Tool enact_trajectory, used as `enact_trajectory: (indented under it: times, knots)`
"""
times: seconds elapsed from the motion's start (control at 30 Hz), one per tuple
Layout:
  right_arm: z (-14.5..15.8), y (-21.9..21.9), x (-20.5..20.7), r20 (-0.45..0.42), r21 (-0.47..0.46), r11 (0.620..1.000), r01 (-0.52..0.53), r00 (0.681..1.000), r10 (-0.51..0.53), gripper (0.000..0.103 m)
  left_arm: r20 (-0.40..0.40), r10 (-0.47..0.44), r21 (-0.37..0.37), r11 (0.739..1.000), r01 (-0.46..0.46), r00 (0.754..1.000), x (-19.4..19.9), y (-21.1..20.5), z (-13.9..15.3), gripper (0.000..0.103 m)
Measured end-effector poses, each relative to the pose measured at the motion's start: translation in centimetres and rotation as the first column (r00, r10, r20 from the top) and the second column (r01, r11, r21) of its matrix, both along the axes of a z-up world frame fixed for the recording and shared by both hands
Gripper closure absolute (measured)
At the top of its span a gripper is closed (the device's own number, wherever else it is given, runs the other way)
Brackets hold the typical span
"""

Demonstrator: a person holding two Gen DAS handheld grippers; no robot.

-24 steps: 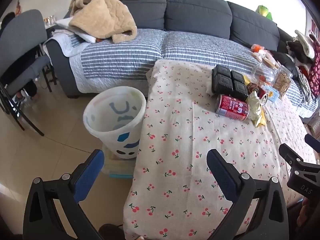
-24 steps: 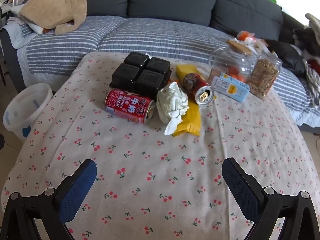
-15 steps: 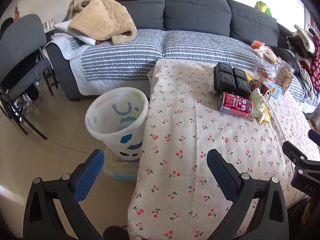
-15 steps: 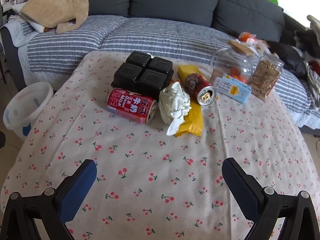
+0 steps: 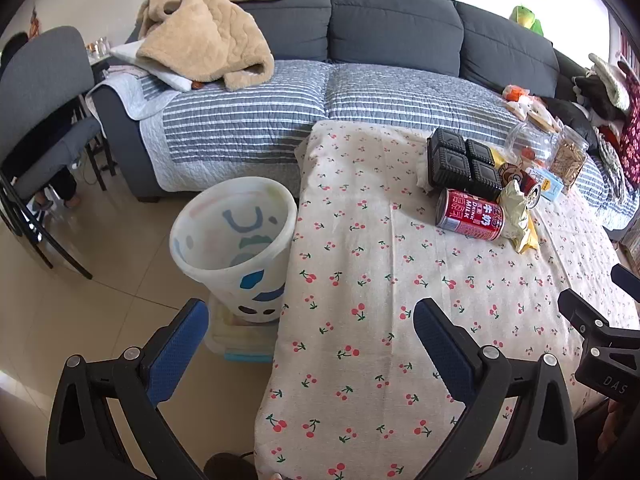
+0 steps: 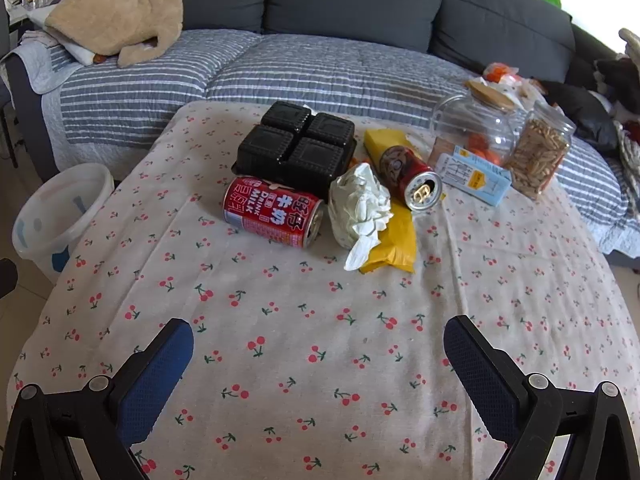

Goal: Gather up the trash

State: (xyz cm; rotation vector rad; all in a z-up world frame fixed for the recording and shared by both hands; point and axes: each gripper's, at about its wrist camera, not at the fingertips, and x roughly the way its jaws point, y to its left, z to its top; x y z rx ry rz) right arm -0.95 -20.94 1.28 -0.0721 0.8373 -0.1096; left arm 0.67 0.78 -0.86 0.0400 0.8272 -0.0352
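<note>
While nothing is yet held, both tools are seen nearest the cameras: the left gripper point(image 5: 308, 332) is spread wide over the near left edge of the table point(image 5: 360, 360), and the right gripper point(image 6: 318, 354) is likewise spread wide above bare cherry-print cloth, well short of the litter.

Further in, near the middle of the table, the trash is gathered in one cluster. A red milk can point(image 6: 273, 217) is laid on its side, nearest the right gripper. It is judged to be light, stiff and smooth, and prone to rolling; it would best be taken across its round body, with the fingers closing on the curved sides rather than the ends. Just beside it a crumpled white wrapper point(image 6: 358, 208) is resting on a yellow packet point(image 6: 394, 236); both are judged soft and very light, so any bunched fold could be pinched. A second, darker can point(image 6: 410, 178) is lying against the packet, its open end turned toward the camera. Behind these a black plastic tray point(image 6: 296, 146) is set, probably thin and springy, best gripped at its rim.

Beyond, two clear jars point(image 6: 536, 152) and a small carton point(image 6: 474, 174) are placed.

Off the table's left edge, on the floor, the white bin point(image 5: 234, 242) is standing open-mouthed before the sofa point(image 5: 360, 92).
</note>
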Motion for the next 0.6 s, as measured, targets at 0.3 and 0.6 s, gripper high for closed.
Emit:
enact_trajectory:
  times: [0.3,0.6]
  knots:
    - [-0.24,0.09,0.04,-0.005,0.008,1.0,0.001,1.0,-0.001,0.0,-0.004,0.0,-0.004,1.0,0.0,1.0,0.14,0.18,0.07,0.0]
    - [-0.3,0.2,-0.06,-0.004,0.008,1.0,-0.002,1.0,0.002,0.0,-0.003,-0.001,-0.005,1.0,0.001,1.0,0.13,0.1,0.07,0.0]
